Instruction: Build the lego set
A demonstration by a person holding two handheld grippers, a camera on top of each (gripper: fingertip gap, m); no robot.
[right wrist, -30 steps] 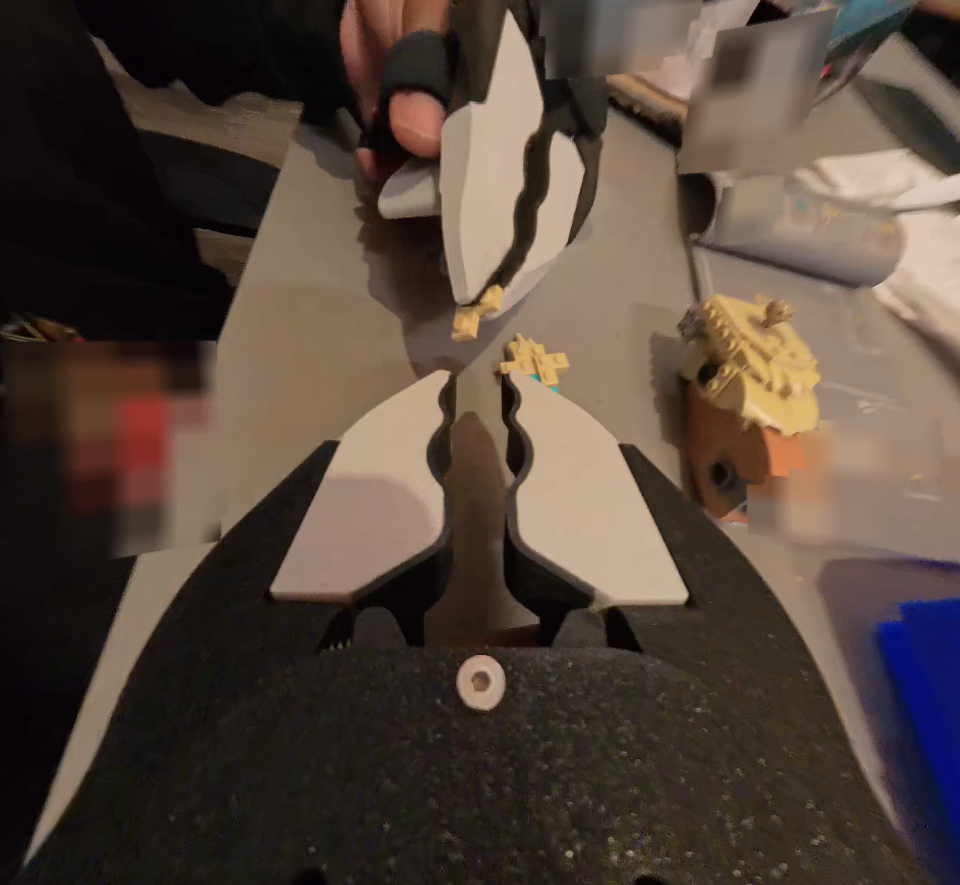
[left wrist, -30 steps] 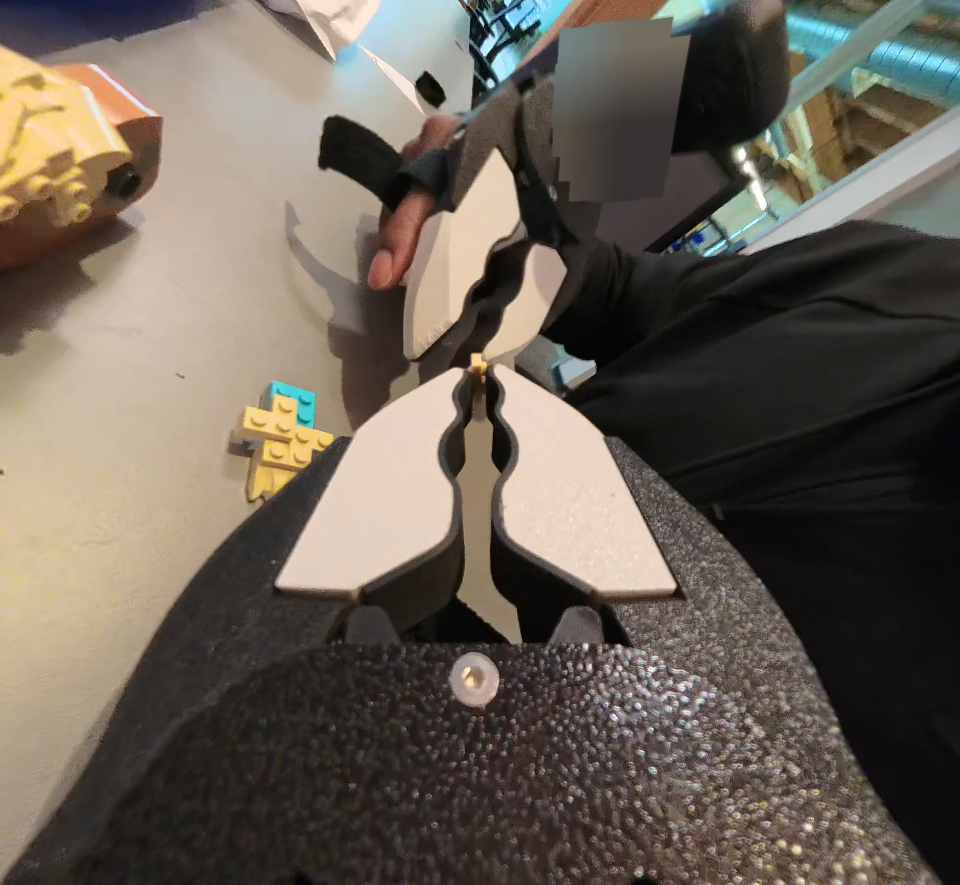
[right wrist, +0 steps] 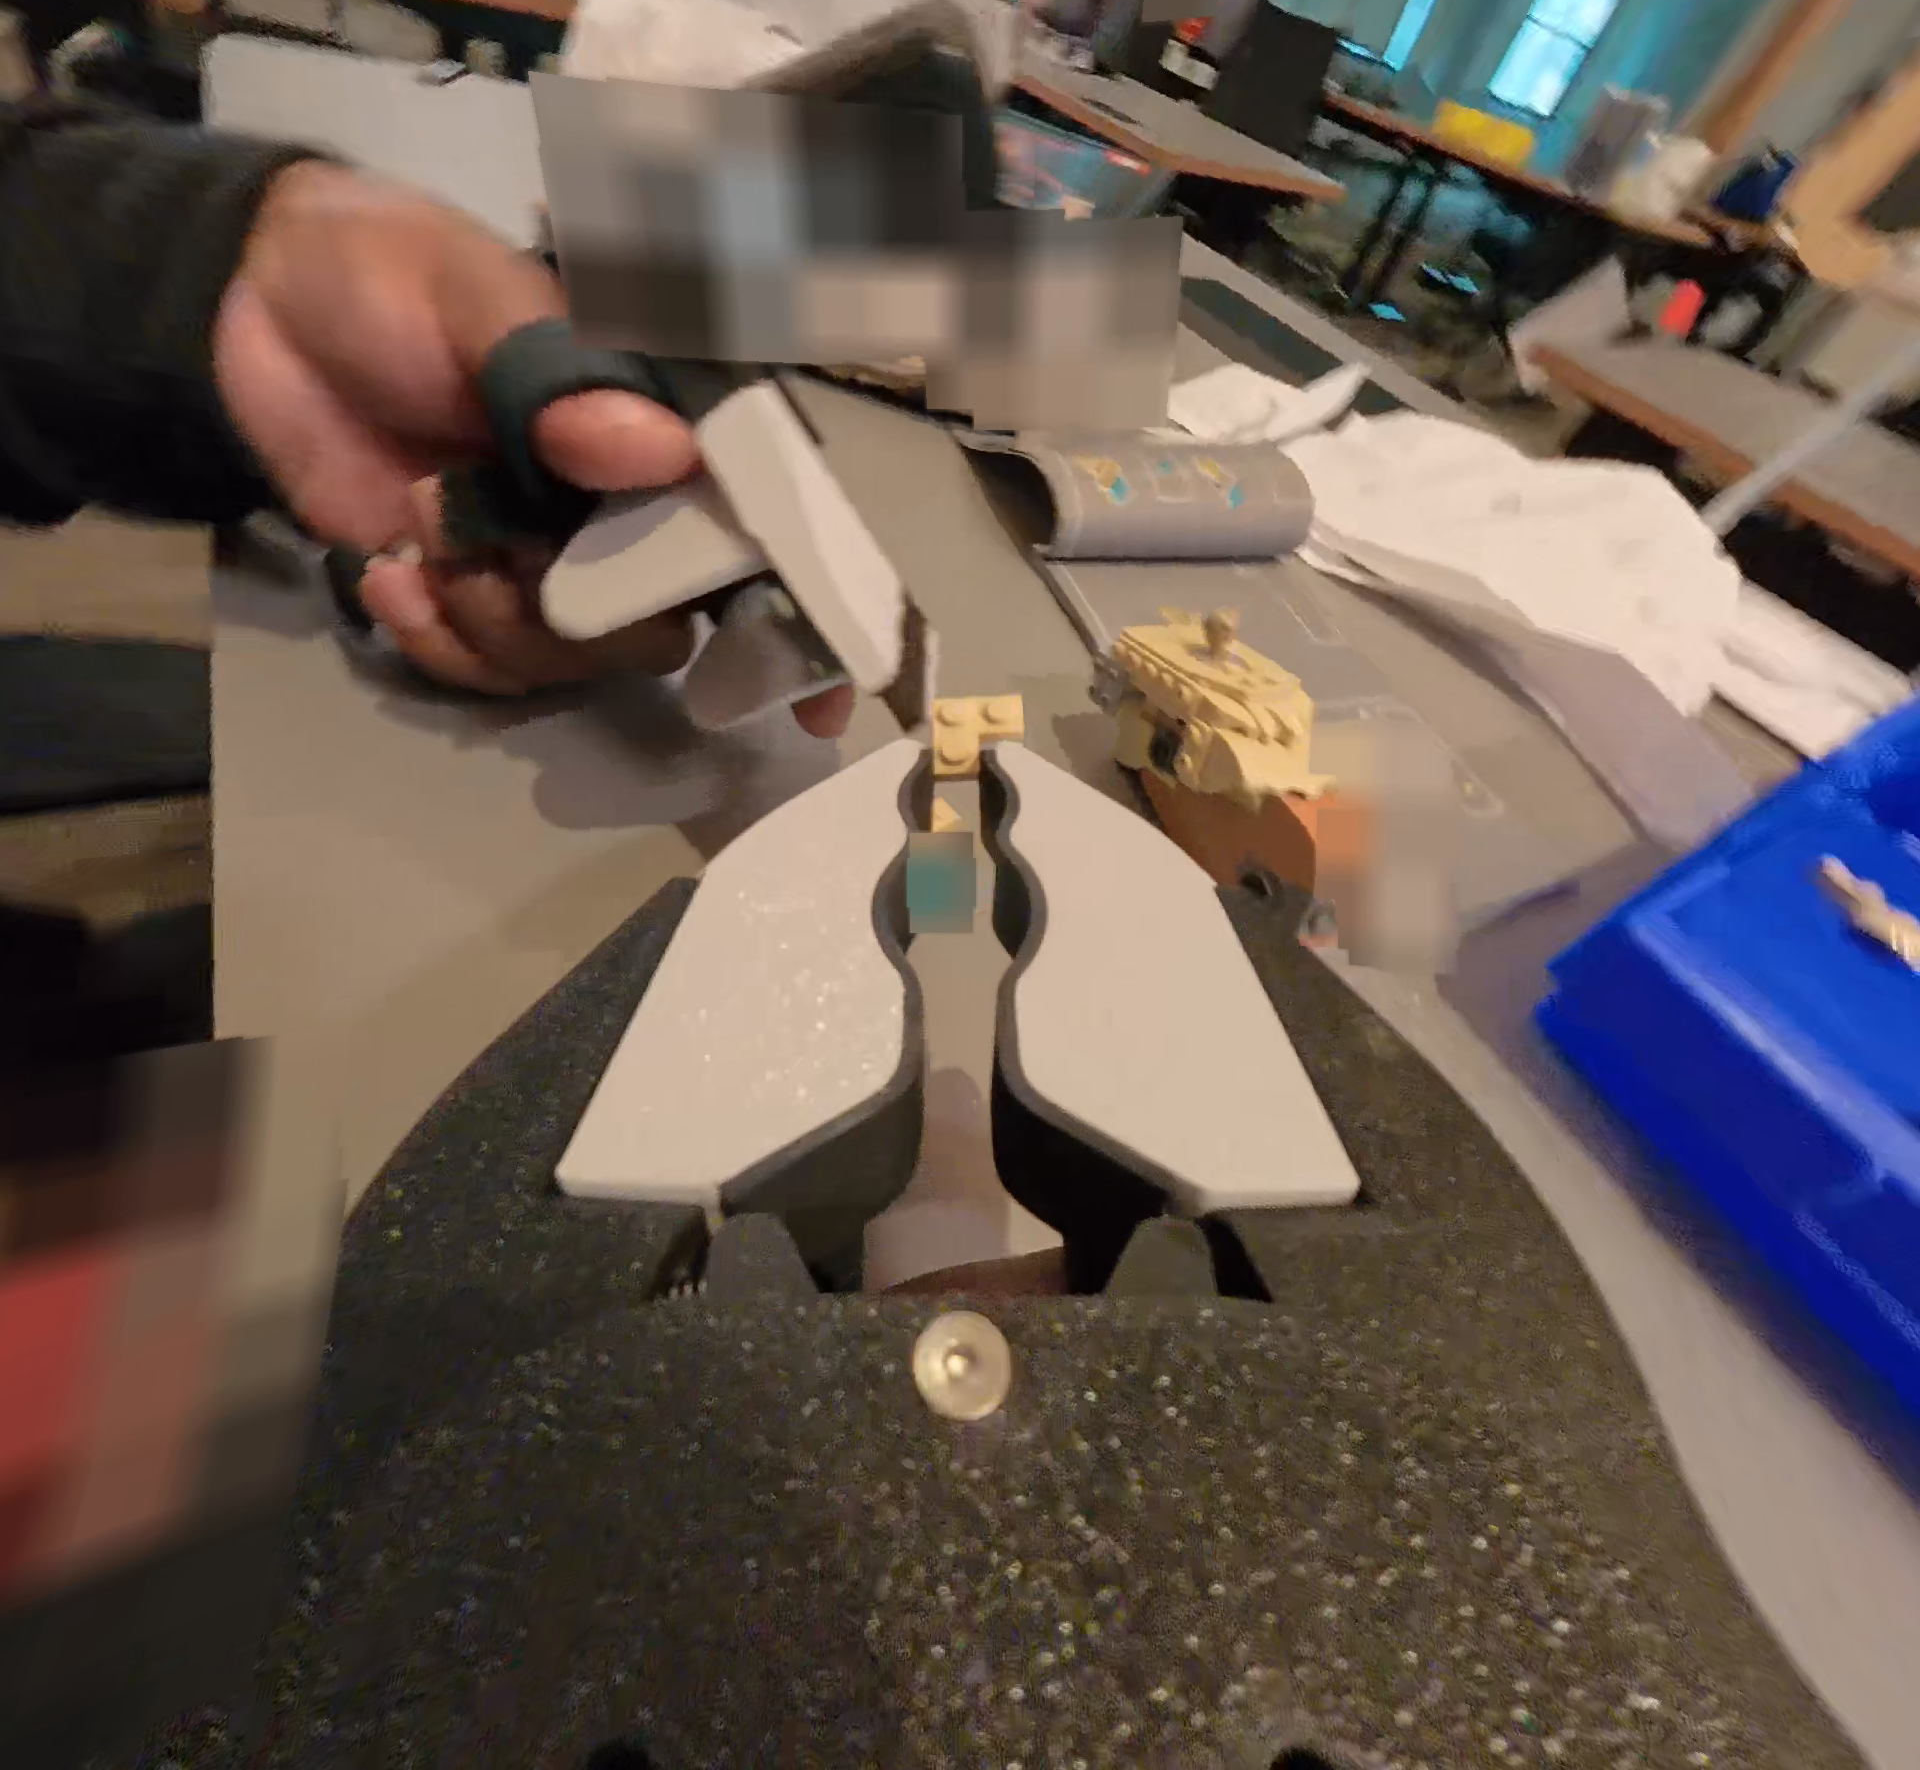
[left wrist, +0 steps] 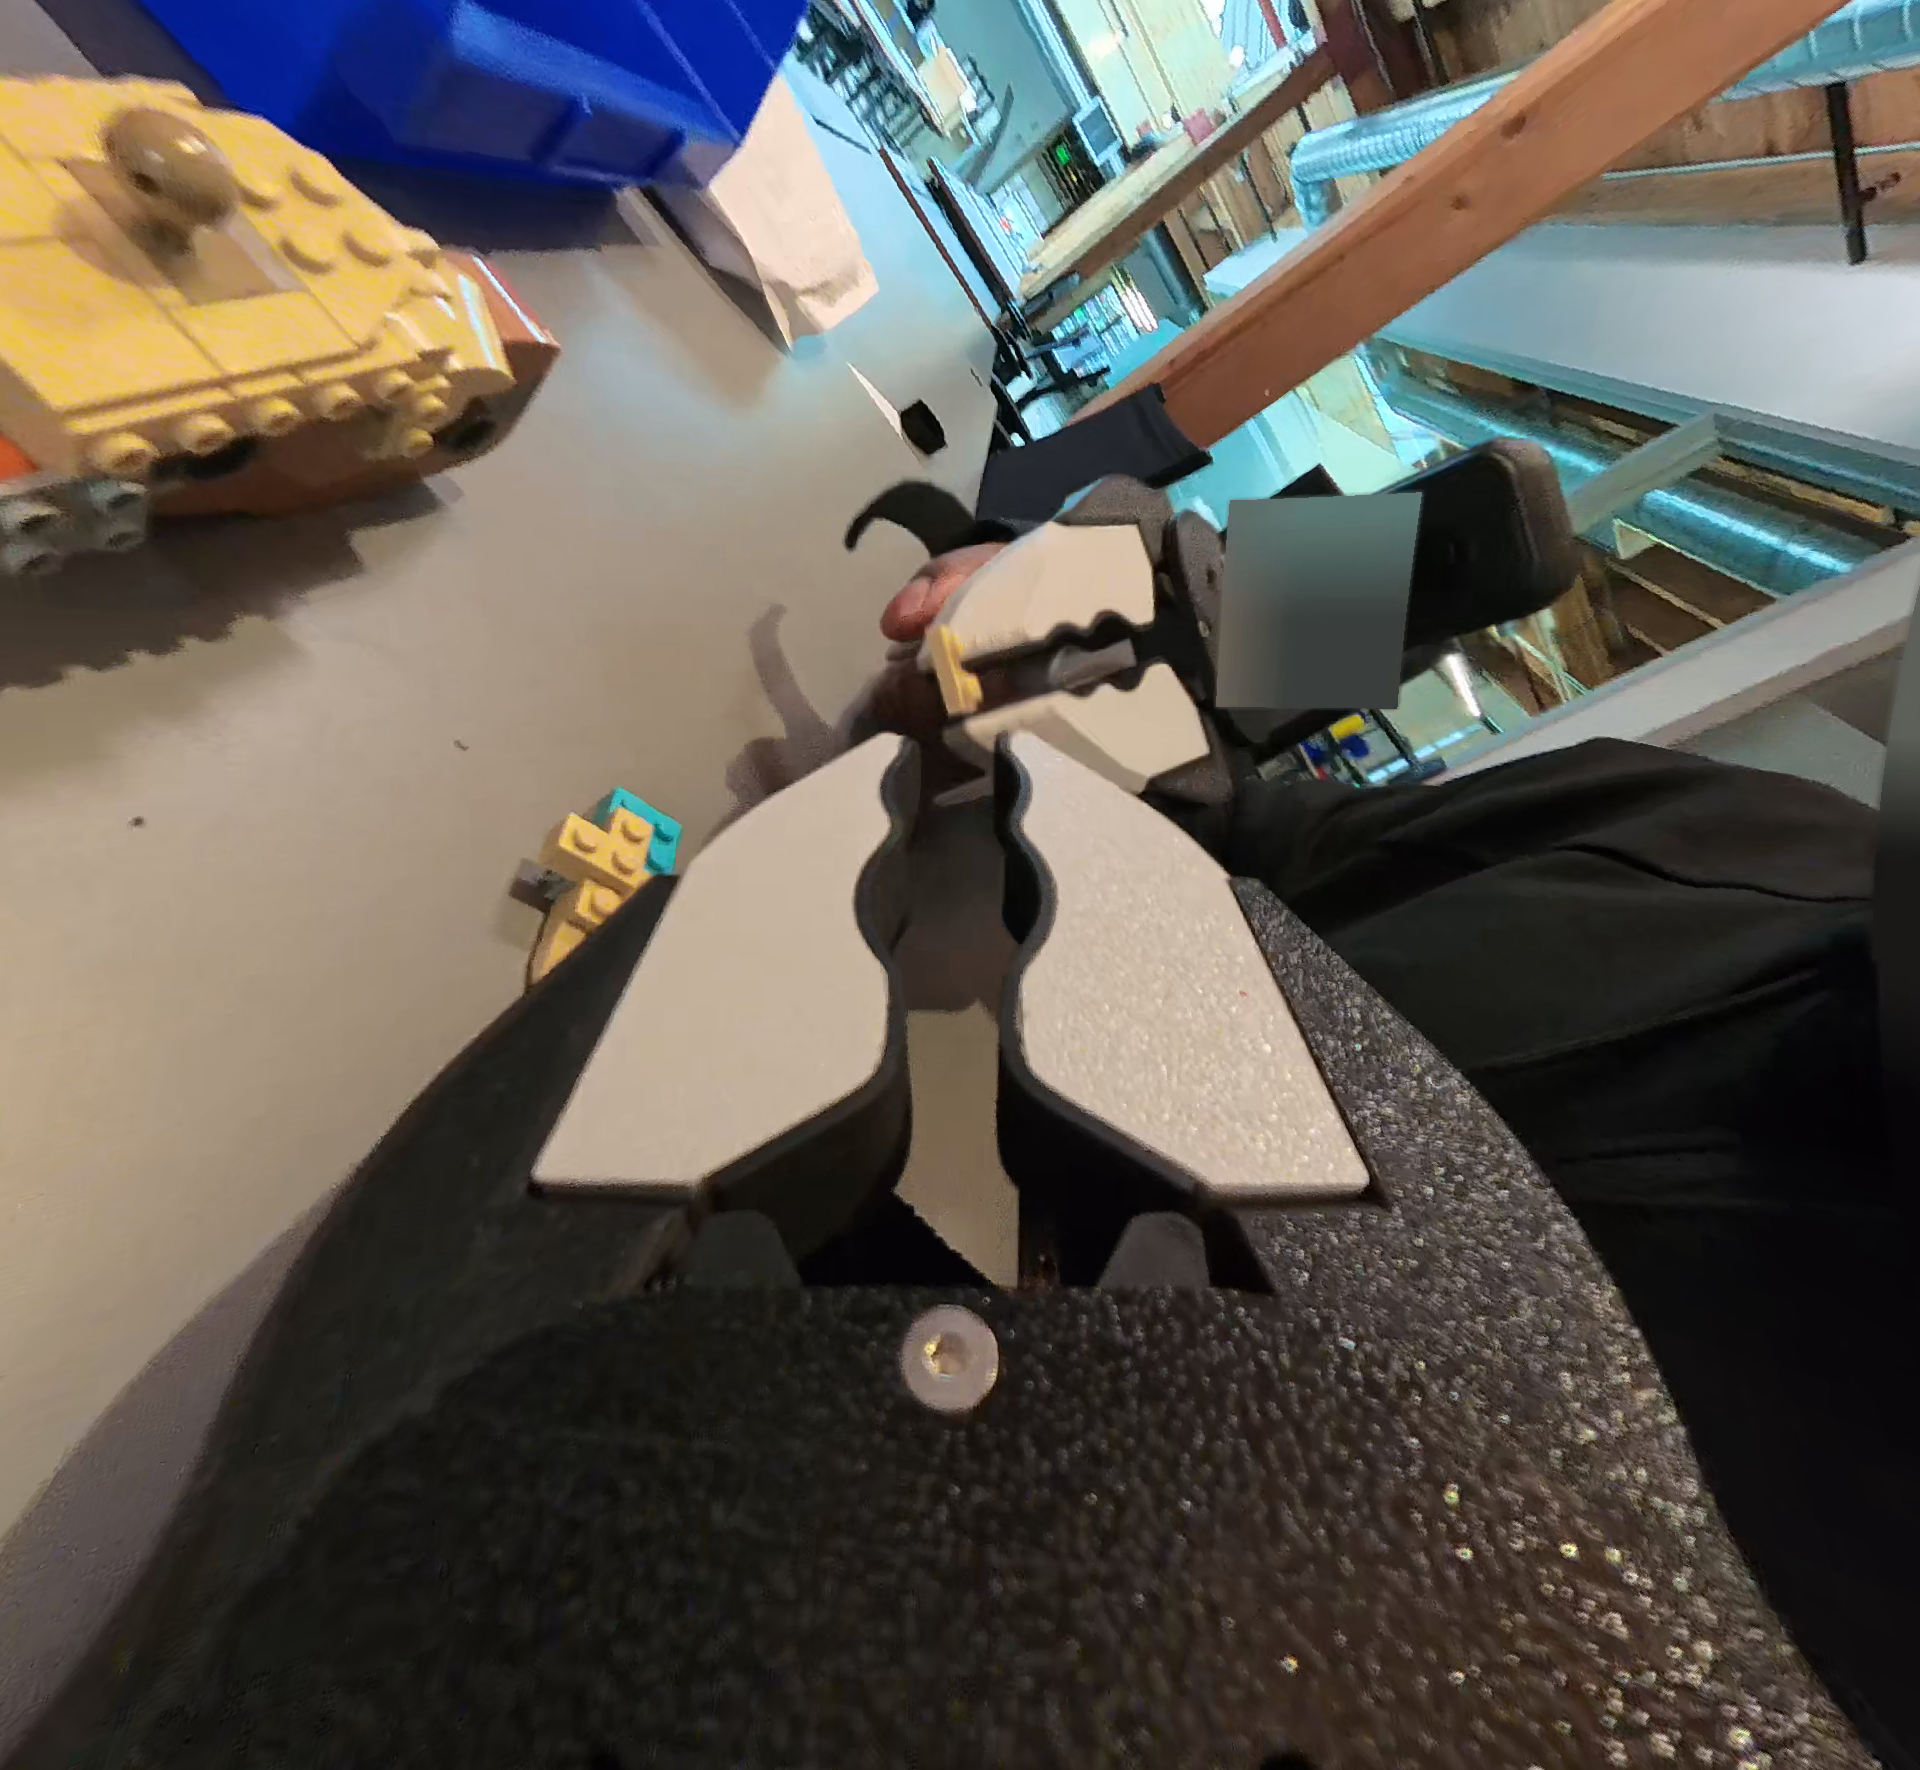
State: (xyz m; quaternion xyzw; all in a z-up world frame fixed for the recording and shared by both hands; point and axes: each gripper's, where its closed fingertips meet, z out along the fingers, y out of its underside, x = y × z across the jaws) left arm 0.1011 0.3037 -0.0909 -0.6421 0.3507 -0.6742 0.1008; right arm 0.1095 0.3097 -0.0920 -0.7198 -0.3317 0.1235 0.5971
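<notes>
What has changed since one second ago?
The tan plate passed over: the left tongs let it go and now stand open, while the right tongs closed on it. The small yellow-and-teal assembly and the tan model stayed on the table.

tan plate (right wrist: 971, 728) pinched, raised | yellow-teal cluster (left wrist: 603, 863) on table; tan-brown build (left wrist: 223, 338) beside

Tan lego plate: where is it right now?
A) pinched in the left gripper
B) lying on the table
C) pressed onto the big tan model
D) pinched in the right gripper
D: the right wrist view shows the tan lego plate clamped at the tips of the right gripper, while the left gripper is open and holds nothing.
</notes>
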